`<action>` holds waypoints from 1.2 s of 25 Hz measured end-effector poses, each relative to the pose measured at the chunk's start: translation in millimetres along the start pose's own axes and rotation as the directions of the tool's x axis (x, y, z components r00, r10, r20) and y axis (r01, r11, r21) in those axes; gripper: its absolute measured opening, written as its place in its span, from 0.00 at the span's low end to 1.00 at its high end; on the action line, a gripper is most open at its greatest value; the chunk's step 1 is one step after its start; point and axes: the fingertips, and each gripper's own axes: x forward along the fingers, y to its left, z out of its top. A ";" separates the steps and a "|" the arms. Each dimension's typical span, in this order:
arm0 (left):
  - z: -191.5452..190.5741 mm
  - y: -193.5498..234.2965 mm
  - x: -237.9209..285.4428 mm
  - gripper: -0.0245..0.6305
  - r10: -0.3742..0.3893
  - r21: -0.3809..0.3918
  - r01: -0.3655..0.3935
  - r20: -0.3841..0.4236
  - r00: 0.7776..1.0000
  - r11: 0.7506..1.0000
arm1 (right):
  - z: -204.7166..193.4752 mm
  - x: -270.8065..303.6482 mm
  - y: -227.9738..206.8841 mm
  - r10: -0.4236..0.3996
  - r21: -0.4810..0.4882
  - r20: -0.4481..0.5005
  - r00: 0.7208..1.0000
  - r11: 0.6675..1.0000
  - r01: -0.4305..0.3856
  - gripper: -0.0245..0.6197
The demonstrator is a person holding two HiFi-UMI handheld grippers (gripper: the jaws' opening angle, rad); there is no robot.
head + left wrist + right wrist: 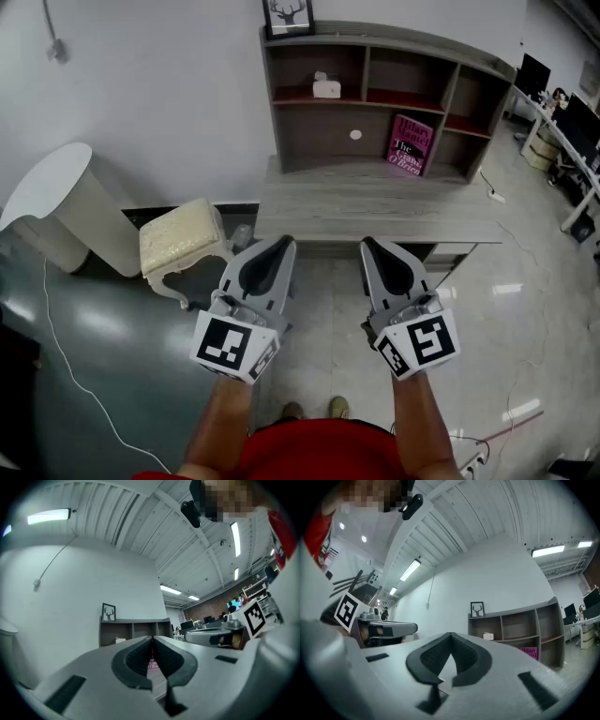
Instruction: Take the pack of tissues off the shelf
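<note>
A white pack of tissues (pixel 326 87) rests in the upper left compartment of a grey-brown shelf unit (pixel 389 42) against the wall; it also shows small in the right gripper view as the tissue pack (pixel 488 636). My left gripper (pixel 278 246) and right gripper (pixel 370 247) are held side by side well short of the desk (pixel 375 211), far from the tissues. Both are shut with nothing between the jaws. In the left gripper view the left gripper (pixel 152 639) has its tips touching; in the right gripper view the right gripper (pixel 451 635) does too.
A pink book (pixel 411 144) leans in the shelf's lower right part. A framed deer picture (pixel 288 17) stands on top. A cream padded stool (pixel 183 239) and a white round table (pixel 56 192) stand at left. Office desks with monitors (pixel 562 112) line the right.
</note>
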 end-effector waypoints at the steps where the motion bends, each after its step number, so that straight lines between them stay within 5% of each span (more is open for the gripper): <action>1: -0.1 -2.9 2.4 0.05 0.000 0.001 0.000 -0.002 1.000 1.000 | 0.6 -1.2 -2.7 0.005 0.010 0.005 1.000 1.000 -0.005 0.05; 18: -8.8 -30.2 74.6 0.05 0.066 0.015 -0.066 0.001 0.998 0.998 | -6.1 11.2 -67.2 0.068 0.031 0.015 0.998 0.997 -0.068 0.05; 30: -35.6 64.1 150.8 0.05 0.060 0.007 -0.060 0.043 0.997 0.998 | -31.8 137.9 -102.3 0.024 0.002 -0.004 1.000 1.000 -0.024 0.05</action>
